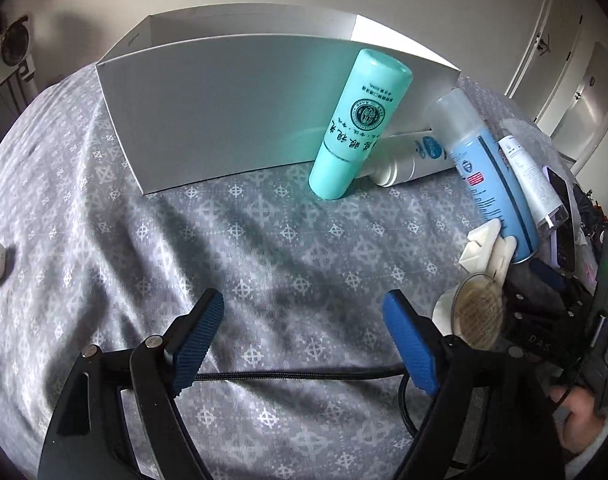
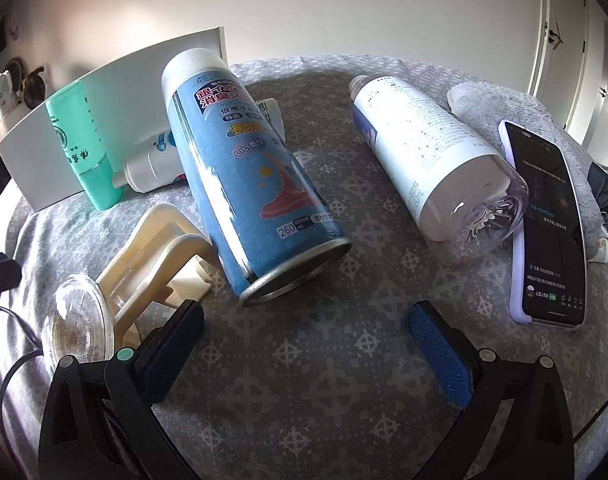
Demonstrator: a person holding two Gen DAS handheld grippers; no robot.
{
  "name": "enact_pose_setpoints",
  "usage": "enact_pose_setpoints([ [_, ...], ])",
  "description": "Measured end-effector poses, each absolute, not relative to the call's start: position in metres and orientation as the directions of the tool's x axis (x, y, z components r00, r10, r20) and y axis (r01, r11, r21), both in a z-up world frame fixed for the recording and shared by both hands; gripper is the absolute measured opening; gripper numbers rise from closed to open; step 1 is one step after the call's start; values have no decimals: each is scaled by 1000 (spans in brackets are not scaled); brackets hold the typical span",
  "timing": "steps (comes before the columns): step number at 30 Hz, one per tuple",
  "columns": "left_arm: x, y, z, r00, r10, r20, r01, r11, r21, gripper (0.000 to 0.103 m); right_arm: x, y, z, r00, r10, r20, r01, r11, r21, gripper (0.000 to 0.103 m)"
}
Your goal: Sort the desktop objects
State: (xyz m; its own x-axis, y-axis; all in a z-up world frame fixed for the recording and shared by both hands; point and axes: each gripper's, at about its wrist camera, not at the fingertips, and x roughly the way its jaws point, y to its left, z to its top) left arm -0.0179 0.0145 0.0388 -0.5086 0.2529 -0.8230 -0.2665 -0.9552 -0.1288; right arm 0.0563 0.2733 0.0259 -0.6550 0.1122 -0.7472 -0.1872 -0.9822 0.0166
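While its blue-padded jaws stand wide apart with only patterned cloth and a black braided cable [image 1: 295, 376] showing between them, the left gripper [image 1: 304, 344] holds nothing and hangs low over the grey bedspread printed with pale crosses [image 1: 231, 248]. Ahead of it, to the right, the mint-green plastic bottle with dark lettering [image 1: 356, 124] stands tilted, leaning back against the front wall of the open white cardboard box [image 1: 223, 112]. Behind that bottle's foot a small white spray bottle with a blue label [image 1: 412, 156] lies on its side against the box.

The right gripper [image 2: 308, 344] is likewise wide open and empty, its pads poised over bare cloth. Just beyond them the blue aerosol can with Japanese lettering [image 2: 255, 184] lies on its side, base toward the camera; a cream plastic clip-like piece [image 2: 159, 252] touches its left flank, and a round clear lid [image 2: 75, 320] lies nearer still. To the right lies a white-labelled clear bottle [image 2: 428, 160], and beside it a phone in a lilac case [image 2: 552, 224].

As I judge it, the step in hand is a reach for the next item, nothing seen inside the box yet. The left gripper's likely target is the green bottle; taking it calls for moving forward and right, straddling its body, and closing squarely so it does not topple.
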Motion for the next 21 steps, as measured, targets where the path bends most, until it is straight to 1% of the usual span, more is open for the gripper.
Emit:
enact_pose_setpoints([
  [3, -29, 27, 43, -543, 225, -809, -256, -962, -95, 82, 56, 273, 26, -655, 112, -747, -187, -982, 16, 103],
  [6, -51, 40, 48, -570, 226, -790, -240, -965, -103, 82, 56, 274, 26, -655, 113, -747, -187, -982, 16, 103],
  [12, -86, 72, 54, -626, 180, -759, -241, -970, -32, 82, 55, 274, 26, -655, 113, -747, -187, -982, 16, 103],
  [13, -89, 75, 55, -628, 171, -759, -240, -970, -20, 80, 55, 274, 26, -655, 113, -747, -187, -982, 16, 103],
  [16, -96, 80, 53, -637, 132, -760, -210, -978, 6, 54, 55, 274, 26, -655, 113, -747, -187, -982, 15, 103],
  [17, -95, 79, 54, -635, 160, -756, -219, -975, -21, 33, 55, 274, 25, -655, 113, -747, -187, -982, 15, 103],
  [19, -89, 79, 56, -646, 143, -750, -222, -975, 5, 33, 55, 274, 26, -655, 113, -747, -187, -982, 15, 103],
  [21, -81, 75, 62, -646, 169, -745, -229, -973, -23, 33, 55, 275, 26, -655, 113, -747, -187, -982, 15, 103],
])
